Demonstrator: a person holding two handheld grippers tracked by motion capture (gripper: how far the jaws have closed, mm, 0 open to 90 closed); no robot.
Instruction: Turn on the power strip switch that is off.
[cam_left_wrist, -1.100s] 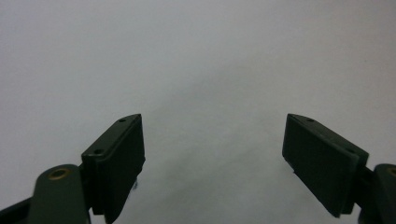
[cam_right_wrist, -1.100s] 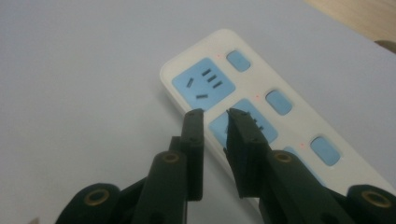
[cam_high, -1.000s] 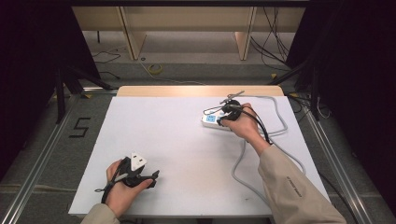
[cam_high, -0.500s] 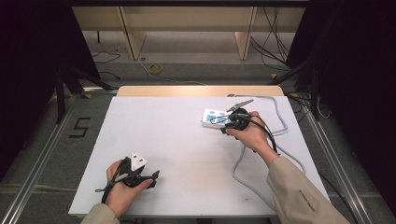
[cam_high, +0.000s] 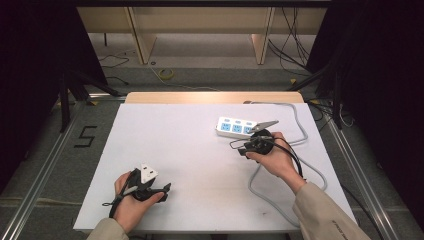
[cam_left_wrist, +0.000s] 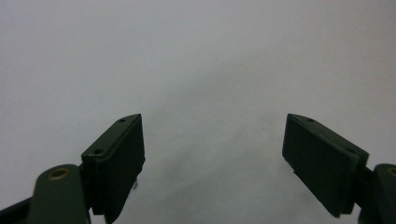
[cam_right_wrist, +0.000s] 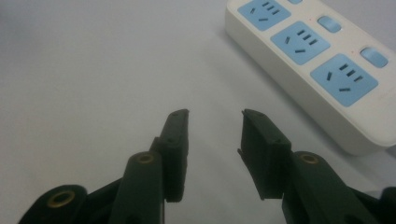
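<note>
Jaws of the right claw (cam_right_wrist: 215, 114) have just been opening and stand apart with nothing between them, over bare table (cam_high: 190, 150). Beyond and to their right, close by but untouched, lies the strip (cam_right_wrist: 322, 60). Well apart, the left claw (cam_left_wrist: 212, 140) gapes wide, released, empty.

The table (cam_high: 190, 150) lies bare across its left and middle, so a hand could sweep there freely. At far right the power strip (cam_high: 236, 128) blocks the way, and its grey cable (cam_high: 300, 131) loops down the right side toward the near edge. The right gripper (cam_right_wrist: 215, 114) has bare table ahead, the strip just beside it.
</note>
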